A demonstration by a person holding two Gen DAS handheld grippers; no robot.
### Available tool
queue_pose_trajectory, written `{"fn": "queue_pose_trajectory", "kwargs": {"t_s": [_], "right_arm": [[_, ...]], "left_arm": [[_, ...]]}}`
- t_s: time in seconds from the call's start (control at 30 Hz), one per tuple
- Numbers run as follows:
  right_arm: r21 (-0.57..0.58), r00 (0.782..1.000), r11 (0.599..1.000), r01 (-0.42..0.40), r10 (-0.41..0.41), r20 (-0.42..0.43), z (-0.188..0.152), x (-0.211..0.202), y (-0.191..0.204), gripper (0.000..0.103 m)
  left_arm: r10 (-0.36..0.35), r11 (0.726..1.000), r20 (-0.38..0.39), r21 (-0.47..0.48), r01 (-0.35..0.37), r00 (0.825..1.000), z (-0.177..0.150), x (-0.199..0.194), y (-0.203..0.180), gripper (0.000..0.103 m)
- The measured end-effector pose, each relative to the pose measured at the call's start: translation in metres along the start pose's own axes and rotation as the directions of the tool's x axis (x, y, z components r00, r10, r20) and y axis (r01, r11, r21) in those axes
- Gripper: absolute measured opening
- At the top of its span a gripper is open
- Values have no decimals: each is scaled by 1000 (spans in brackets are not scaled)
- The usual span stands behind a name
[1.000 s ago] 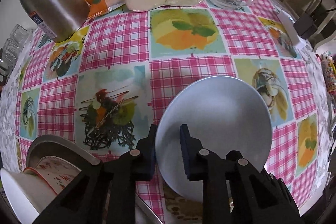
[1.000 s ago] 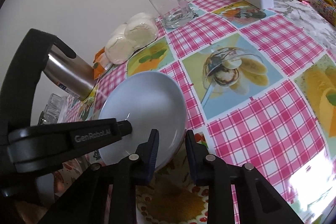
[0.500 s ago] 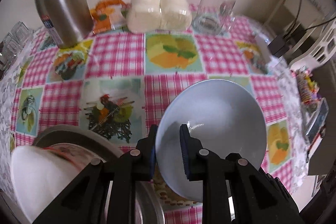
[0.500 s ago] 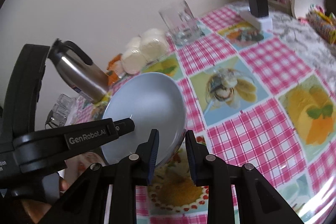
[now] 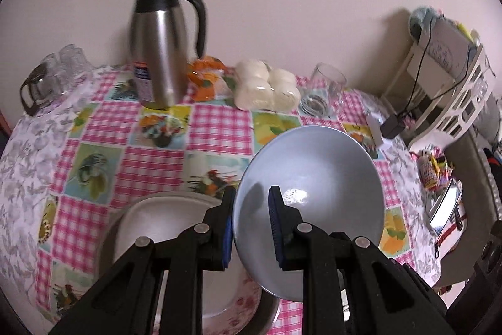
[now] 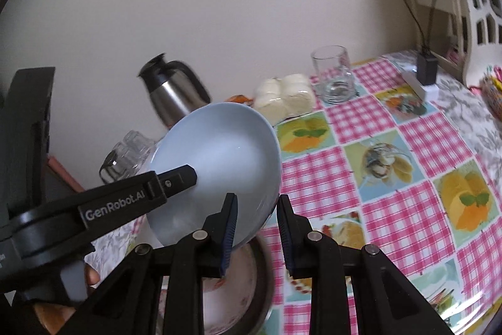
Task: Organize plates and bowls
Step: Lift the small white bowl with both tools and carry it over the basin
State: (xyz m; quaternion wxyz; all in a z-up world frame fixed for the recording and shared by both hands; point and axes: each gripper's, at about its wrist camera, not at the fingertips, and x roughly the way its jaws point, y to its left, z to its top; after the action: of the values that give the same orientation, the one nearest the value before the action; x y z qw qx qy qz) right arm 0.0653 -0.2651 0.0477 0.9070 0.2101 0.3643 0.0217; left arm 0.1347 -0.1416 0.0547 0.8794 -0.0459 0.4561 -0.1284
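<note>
Both tools grip the same pale blue bowl (image 5: 310, 175), which is held tilted in the air above the near edge of the worktop (image 5: 216, 127), clear of its checked cloth. The left tool (image 5: 251, 223) is closed on the bowl's rim, one finger inside and one behind the wall. The right tool (image 6: 255, 226) is likewise closed across the opposite rim, its fingers set wider apart. Directly below sits a stack near the front-left corner: a white dish (image 5: 163, 222) resting in a floral plate (image 5: 232, 300), which in turn lies in a metal basin (image 6: 266, 281). Judged from the task, the bowl is meant to join that stack. Risks noted: each hold is on a thin, glazed rim only, so the bowl could slip if one tool lets go before the other is ready or before the bowl is seated. Its tilt could bring the lower rim down first against the white dish, chipping either piece. The steel jug (image 5: 160, 52) and glass mug (image 5: 323, 93) along the far edge stand well apart and are not threatened.
</note>
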Motion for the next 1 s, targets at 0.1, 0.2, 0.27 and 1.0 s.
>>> {"fn": "queue_pose_trajectory", "kwargs": {"t_s": [0.1,0.2,0.27,1.0], "right_arm": [[-36,1000,999,-6,5,-6,-5,-1,17,28],[-71,1000,997,-24,23,-15,-10,-2,34,28],[-79,999,996,-39,38,-19,-11,-2,41,28],[-163,998,986,-40,31,-59,-33,16,93,28]], "left_arm": [[-2,999,21,-35,3,1000,-7,-12,18,21],[-7,998,39,-65,10,999,-14,-23,37,21],[-17,996,48,-88,21,999,-20,-30,48,21],[-116,955,61,-268,128,991,-42,-35,115,21]]}}
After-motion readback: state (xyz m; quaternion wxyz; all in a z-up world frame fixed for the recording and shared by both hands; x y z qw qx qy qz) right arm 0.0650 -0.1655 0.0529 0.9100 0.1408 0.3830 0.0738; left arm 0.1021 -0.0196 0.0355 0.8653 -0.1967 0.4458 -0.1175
